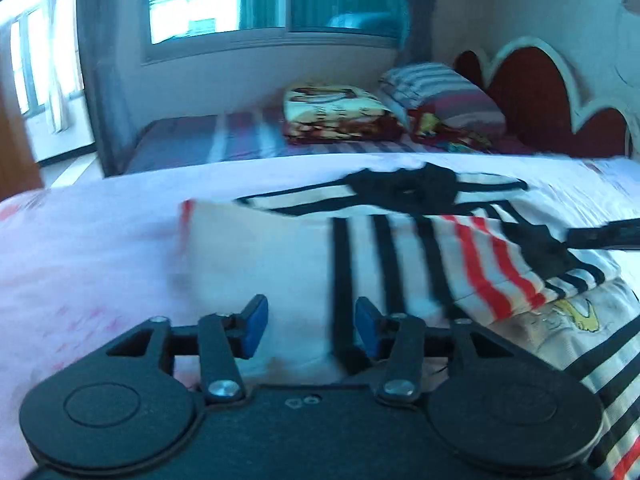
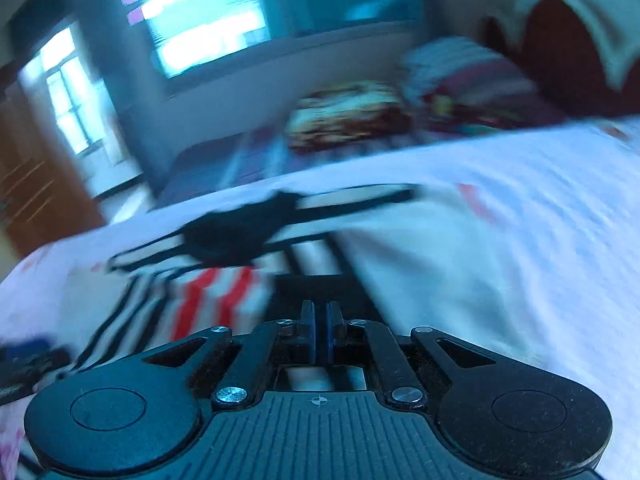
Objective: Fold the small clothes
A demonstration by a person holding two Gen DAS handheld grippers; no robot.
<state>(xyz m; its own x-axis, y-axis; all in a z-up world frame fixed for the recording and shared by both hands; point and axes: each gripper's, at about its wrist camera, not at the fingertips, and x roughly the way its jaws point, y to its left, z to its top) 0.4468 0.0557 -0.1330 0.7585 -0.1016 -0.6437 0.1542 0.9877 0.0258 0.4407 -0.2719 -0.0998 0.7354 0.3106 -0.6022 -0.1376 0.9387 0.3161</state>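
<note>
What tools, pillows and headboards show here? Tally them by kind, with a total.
Tools: 2, left tool and right tool
Pillows: 1, striped pillow
Headboards: 1, red headboard
Total: 4

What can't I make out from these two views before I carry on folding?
- Right wrist view: motion blur; whether the shut right gripper pinches the black-, white- and red-striped garment is unclear.
- Left wrist view: the open left gripper body hides the garment's near hem.
- Left wrist view: the yellow cartoon print runs off the right edge.
</note>
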